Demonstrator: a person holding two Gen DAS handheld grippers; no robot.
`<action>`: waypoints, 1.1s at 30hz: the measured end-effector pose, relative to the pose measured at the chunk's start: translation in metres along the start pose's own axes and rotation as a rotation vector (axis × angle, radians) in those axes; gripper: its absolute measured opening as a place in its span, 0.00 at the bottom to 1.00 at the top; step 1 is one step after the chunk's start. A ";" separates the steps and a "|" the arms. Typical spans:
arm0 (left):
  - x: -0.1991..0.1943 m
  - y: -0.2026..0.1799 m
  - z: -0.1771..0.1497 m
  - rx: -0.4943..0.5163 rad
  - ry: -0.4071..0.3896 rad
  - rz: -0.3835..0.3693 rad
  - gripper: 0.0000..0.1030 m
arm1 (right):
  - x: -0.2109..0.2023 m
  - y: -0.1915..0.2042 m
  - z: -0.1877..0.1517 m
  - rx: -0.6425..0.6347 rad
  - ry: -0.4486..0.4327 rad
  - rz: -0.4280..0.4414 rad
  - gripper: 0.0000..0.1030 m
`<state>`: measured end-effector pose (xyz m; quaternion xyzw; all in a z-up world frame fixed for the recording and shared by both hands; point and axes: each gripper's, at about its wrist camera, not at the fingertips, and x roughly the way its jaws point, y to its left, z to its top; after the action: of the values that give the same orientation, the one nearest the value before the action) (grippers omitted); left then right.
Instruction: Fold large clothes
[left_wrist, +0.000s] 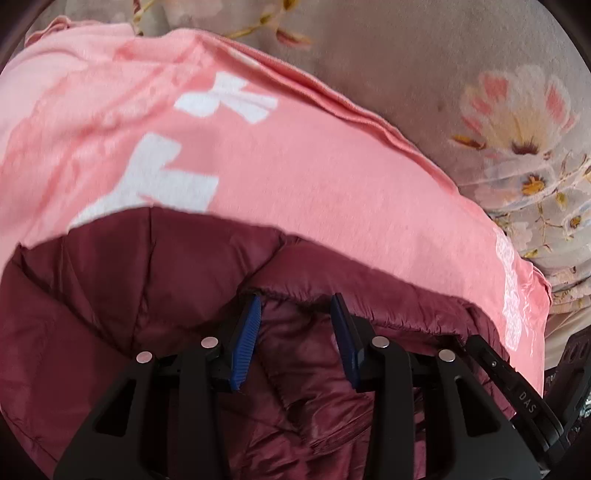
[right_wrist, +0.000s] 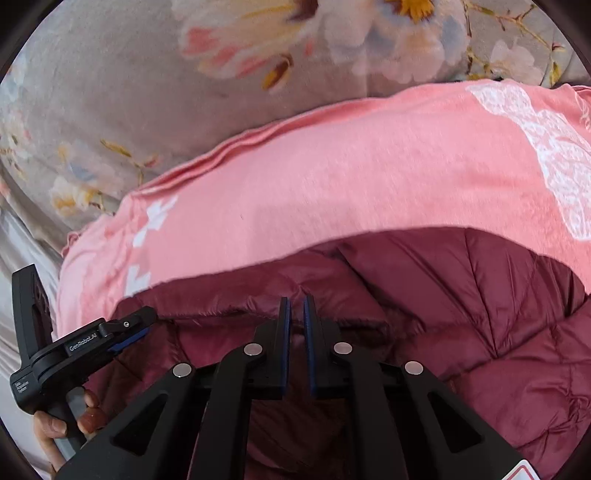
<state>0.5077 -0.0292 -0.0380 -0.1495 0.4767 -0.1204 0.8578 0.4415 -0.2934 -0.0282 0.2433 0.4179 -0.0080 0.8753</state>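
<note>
On the bed: a maroon quilted jacket (left_wrist: 155, 280) lies nearest both cameras, on top of a pink blanket (left_wrist: 314, 177).
Jacket look: shiny, puffy fabric stitched in diagonal panels, creased; a gathered hem edge runs across it by the fingertips, with the smoother lining on the near side of that edge.
Jacket in right view: the jacket (right_wrist: 461, 314) fills the near half, its quilted part to the right.
Blanket: soft pink with white printed shapes, its folded layered edge showing on the far side; it reaches out past the jacket to the left, right and far sides.
Bed cover (left_wrist: 424, 74): grey-beige with large pale flowers, beyond the blanket.
Left hand-held gripper (left_wrist: 295, 306): jaws partly apart, blue pads either side of the hem edge, not pressing it.
Right hand-held gripper (right_wrist: 296, 306): jaws almost together over the hem; whether fabric is pinched I cannot tell.
Containers: I cannot tell of any.
Person's hand (right_wrist: 62, 424): at near left in the right view, around the left tool's handle.
</note>
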 end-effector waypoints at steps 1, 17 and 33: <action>0.002 0.002 -0.003 0.004 0.002 0.004 0.34 | 0.002 -0.002 -0.002 -0.003 0.009 -0.007 0.06; 0.013 -0.011 -0.021 0.197 -0.035 0.141 0.27 | 0.024 0.009 -0.014 -0.155 0.030 -0.175 0.00; 0.021 -0.031 -0.032 0.311 -0.095 0.276 0.27 | 0.034 0.028 -0.022 -0.289 -0.003 -0.325 0.00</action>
<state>0.4894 -0.0696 -0.0584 0.0458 0.4272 -0.0667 0.9005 0.4540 -0.2524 -0.0532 0.0448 0.4472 -0.0894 0.8888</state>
